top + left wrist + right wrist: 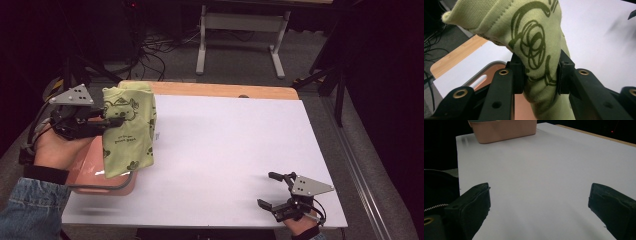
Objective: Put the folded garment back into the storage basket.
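So the left gripper is clamped on a pale green knit garment with dark green cartoon prints, and in the left gripper view you can see both black pads squeezing a bunched fold of the fabric. The garment hangs in the air, draped down from the jaws, right over the salmon-pink plastic basket with a grey rim that sits at the left edge of the white tabletop. Its lower hem looks like it dangles just above or barely at the basket's rim, can't really tell if it touches.

The right gripper is parked near the front right corner of the table, jaws spread wide with nothing between them, just bare white surface ahead in its own view.

My read on progress: the pick-up part is done, the garment is lifted and out of the basket. What's left is carrying it over to the open table, laying it down, and probably getting the right gripper involved to spread or fold it.
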The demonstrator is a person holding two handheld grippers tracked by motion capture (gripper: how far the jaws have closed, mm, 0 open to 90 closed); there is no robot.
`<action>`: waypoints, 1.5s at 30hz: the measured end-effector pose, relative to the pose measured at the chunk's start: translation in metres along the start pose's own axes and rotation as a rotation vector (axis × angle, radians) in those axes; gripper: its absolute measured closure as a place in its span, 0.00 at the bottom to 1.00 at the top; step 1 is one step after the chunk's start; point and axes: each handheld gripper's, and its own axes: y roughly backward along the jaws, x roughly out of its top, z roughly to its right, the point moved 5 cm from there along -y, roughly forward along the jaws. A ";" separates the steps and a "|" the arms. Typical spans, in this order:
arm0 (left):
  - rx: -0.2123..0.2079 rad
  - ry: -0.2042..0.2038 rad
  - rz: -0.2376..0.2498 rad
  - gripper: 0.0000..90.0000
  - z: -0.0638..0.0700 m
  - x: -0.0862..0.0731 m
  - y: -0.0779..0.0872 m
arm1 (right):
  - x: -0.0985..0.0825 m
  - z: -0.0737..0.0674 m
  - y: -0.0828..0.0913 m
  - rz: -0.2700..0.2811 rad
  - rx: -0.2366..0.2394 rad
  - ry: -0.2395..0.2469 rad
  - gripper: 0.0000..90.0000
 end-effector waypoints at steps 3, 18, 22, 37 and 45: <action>0.013 0.004 -0.006 0.74 -0.004 -0.004 0.002 | 0.000 0.000 0.000 0.000 0.000 0.000 0.05; 0.042 0.026 -0.019 0.74 -0.023 -0.019 0.015 | 0.000 -0.001 -0.001 -0.001 0.004 -0.001 0.05; 0.050 0.029 -0.024 0.74 -0.025 -0.021 0.020 | 0.000 -0.001 -0.001 -0.002 0.005 -0.002 0.05; 0.075 0.031 -0.070 0.74 -0.034 -0.028 0.024 | 0.000 -0.001 -0.001 -0.003 0.007 -0.004 0.05; 0.078 0.037 -0.092 0.74 -0.037 -0.031 0.023 | 0.000 -0.001 -0.001 -0.003 0.009 -0.004 0.05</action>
